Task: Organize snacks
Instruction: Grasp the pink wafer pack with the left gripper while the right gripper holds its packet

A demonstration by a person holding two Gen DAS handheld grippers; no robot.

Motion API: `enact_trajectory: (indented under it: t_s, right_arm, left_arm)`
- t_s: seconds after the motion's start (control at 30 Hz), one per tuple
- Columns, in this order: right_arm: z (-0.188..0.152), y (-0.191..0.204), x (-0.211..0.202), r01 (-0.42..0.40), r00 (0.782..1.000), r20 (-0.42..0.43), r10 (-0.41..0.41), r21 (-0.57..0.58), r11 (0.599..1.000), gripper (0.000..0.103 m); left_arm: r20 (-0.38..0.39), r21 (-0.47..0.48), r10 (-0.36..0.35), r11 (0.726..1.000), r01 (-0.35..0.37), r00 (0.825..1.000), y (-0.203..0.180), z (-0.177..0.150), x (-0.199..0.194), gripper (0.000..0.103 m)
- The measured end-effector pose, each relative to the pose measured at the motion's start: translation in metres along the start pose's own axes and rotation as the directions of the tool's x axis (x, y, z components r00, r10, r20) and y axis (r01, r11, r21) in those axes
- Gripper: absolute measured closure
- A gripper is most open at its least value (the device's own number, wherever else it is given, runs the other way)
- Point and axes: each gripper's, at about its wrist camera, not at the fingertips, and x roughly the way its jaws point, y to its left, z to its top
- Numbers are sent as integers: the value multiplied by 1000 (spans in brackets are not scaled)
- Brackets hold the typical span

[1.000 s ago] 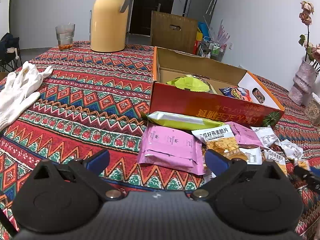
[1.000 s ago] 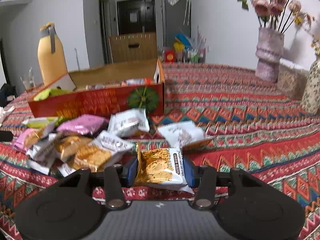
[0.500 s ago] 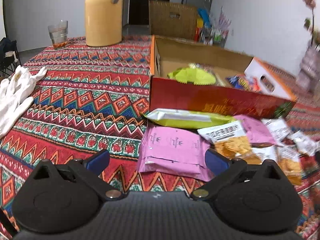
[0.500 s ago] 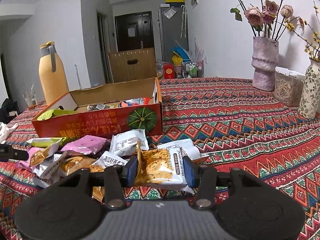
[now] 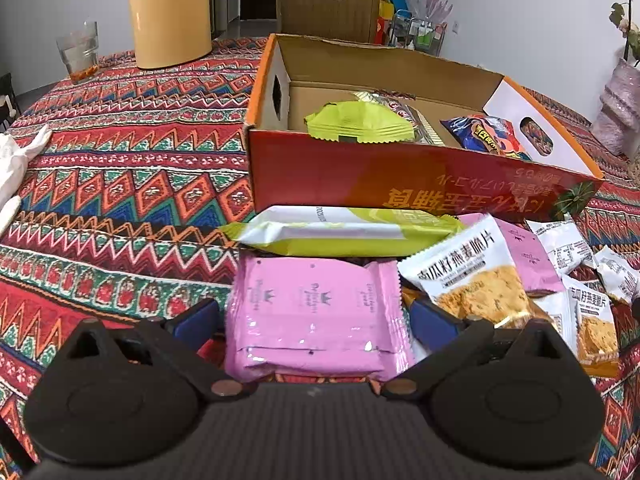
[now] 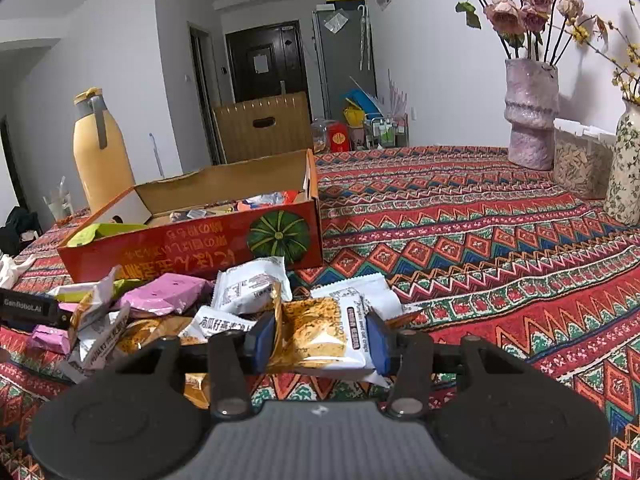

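A pile of snack packets lies on the patterned tablecloth in front of a red cardboard box that holds a few snacks. My left gripper is open and low over the pile. A pink packet lies between its blue fingertips, and the pads stand just off the packet's sides. A green-and-white packet lies between the pink one and the box. My right gripper is shut on an orange-and-white snack packet, held just above the pile, with the box ahead to its left.
A yellow thermos and a glass stand at the far left, and a white glove lies at the left edge. Two vases with flowers and a clear container stand at the right. Bare cloth lies right of the box.
My left gripper has come forward and down over the pile, so the pink packet now sits between its open jaws. The right gripper keeps its grip and has tilted up slightly.
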Motion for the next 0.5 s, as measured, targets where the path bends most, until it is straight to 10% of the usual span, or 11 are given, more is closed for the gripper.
enact_trajectory:
  t_s: [0.37,0.5]
  right_arm:
    - [-1,1,3,-4,1000,-6,4,-2,1000,56]
    - [-1,1,3,-4,1000,-4,4,-4,1000,56]
  left_arm:
    - [18,45,70,996,-71,997,-12,-6,7,2]
    - [34,47,59,997,-61,998,-14,-7,1,21]
